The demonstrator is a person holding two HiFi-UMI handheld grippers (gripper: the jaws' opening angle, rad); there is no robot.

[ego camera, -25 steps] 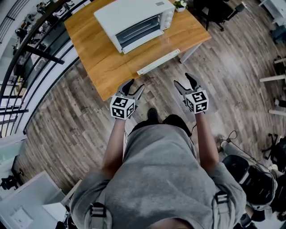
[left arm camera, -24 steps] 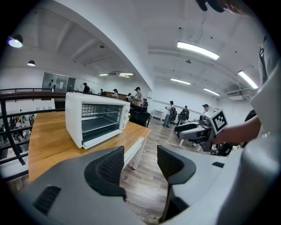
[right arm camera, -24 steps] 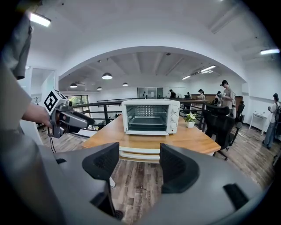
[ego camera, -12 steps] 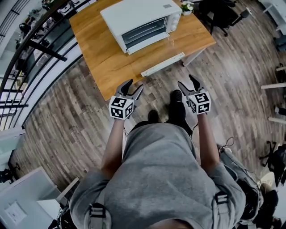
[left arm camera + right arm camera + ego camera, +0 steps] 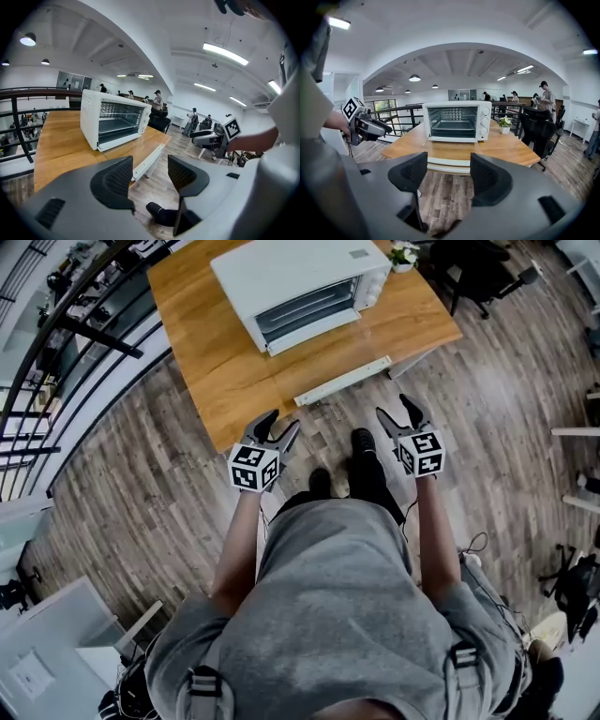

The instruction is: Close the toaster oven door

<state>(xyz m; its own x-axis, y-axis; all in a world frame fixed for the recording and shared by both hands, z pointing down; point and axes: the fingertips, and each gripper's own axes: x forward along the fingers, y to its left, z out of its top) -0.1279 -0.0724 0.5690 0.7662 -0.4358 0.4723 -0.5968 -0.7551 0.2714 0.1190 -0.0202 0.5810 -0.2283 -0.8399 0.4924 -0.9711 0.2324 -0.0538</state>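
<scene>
Head view: the white boxy toaster oven (image 5: 300,282) is sitting top centre on the wooden table (image 5: 220,381). Its open door's white handle bar (image 5: 342,381) is slanting just above your left tool (image 5: 278,426) and right tool (image 5: 394,409).
Left gripper view: the jaws are standing released, with the bar between them.
Right gripper view: the jaws are released too, with the bar spanning just above.

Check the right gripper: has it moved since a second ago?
Yes. In the head view the right gripper has drawn nearer the wooden table and its front edge, toward the toaster oven, its jaws open and empty.
</scene>
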